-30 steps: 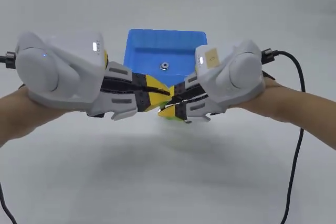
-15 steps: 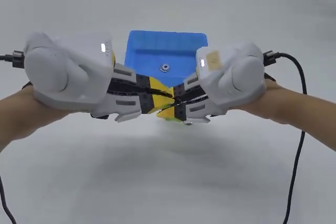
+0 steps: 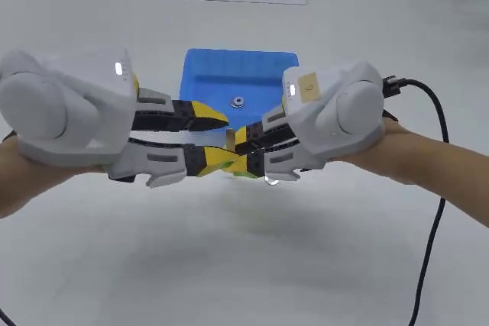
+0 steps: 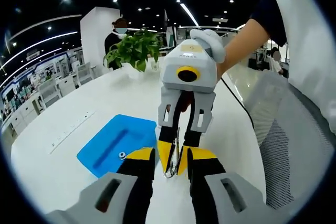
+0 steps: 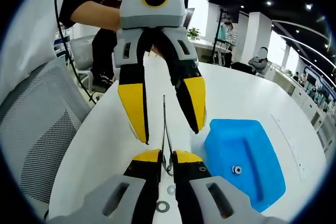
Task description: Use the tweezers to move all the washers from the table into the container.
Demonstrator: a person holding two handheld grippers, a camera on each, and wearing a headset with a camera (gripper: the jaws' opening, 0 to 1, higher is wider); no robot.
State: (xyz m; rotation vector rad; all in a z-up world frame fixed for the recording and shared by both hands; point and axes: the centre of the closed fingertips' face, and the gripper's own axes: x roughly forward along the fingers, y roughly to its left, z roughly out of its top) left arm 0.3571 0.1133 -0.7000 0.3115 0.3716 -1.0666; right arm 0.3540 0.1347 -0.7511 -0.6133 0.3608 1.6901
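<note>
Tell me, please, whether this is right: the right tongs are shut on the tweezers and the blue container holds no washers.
Not quite: the blue container holds one washer, as the head view shows. The right tongs are indeed shut on the tweezers.

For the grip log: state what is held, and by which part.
The right gripper pinches the tweezers near one end; the left gripper is open, holding nothing.
</note>
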